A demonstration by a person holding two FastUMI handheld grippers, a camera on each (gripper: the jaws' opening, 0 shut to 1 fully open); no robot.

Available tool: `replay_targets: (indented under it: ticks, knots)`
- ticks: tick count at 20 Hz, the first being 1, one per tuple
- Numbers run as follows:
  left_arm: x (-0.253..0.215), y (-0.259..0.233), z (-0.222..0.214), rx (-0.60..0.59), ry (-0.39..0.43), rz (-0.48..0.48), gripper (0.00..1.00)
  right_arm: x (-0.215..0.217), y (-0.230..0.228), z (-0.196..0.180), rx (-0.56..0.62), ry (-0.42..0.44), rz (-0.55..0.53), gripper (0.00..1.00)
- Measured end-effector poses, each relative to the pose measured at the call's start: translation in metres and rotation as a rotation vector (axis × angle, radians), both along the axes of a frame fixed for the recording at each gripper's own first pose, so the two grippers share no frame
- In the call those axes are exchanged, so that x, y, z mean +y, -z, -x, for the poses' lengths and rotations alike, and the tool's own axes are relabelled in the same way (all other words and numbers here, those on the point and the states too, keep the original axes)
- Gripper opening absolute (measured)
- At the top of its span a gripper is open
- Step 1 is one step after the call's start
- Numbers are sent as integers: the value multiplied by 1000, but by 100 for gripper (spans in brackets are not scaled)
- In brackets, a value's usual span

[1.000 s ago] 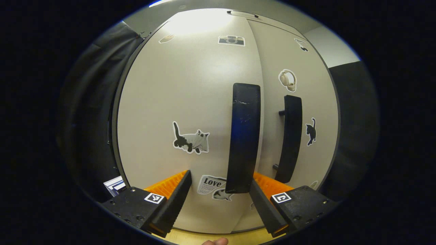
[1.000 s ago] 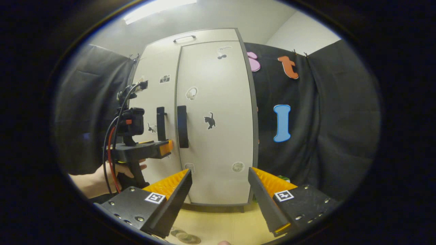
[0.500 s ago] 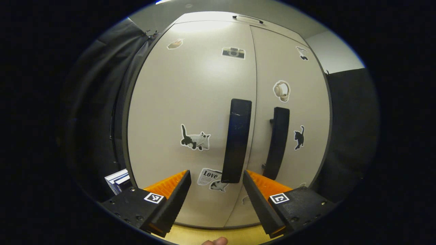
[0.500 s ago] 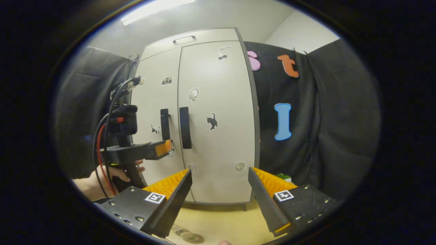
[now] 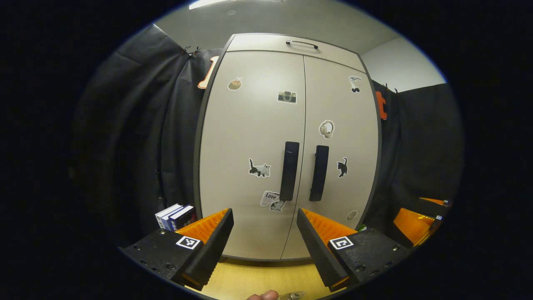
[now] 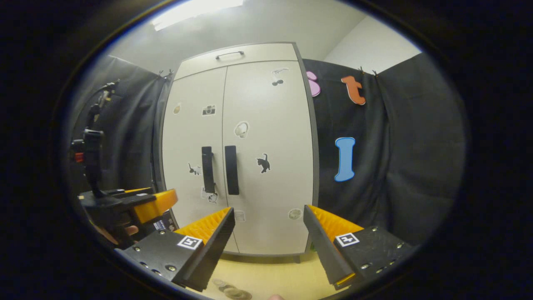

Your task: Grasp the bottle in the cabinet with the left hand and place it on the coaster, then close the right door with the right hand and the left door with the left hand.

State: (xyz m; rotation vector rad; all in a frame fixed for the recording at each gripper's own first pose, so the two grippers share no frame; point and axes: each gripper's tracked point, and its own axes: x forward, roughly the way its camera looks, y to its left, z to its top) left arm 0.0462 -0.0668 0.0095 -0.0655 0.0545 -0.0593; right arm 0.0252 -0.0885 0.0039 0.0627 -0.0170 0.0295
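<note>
With both doors (image 5: 287,166) shut, the bottle, possibly the glint at the table edge (image 5: 291,296), risks a knock as the left gripper (image 5: 264,237) and right gripper (image 6: 268,237), fingers wide and empty, move about it.

Both pale grey cabinet doors (image 5: 254,158) shut flush; two black vertical handles (image 5: 289,176) stand proud. Open yellow wooden worktop (image 6: 270,277) lies before them. Stacked books (image 5: 176,216) block the cabinet's left side.

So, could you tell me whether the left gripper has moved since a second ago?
Yes. The left gripper has backed away from the cabinet: the left door handle stood between its fingers, and now sits farther ahead.
</note>
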Motion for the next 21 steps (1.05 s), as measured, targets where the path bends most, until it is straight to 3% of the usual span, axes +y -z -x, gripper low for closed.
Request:
replay_targets:
  ticks: [6, 21]
  knots:
    - [21, -1, 41, -12, -45, -28, 97, 18, -3, 12, -6, -5, 18, 100]
    - [36, -1, 56, -20, -71, -48, 97, 26, 1, 25, 1, -11, 11, 100]
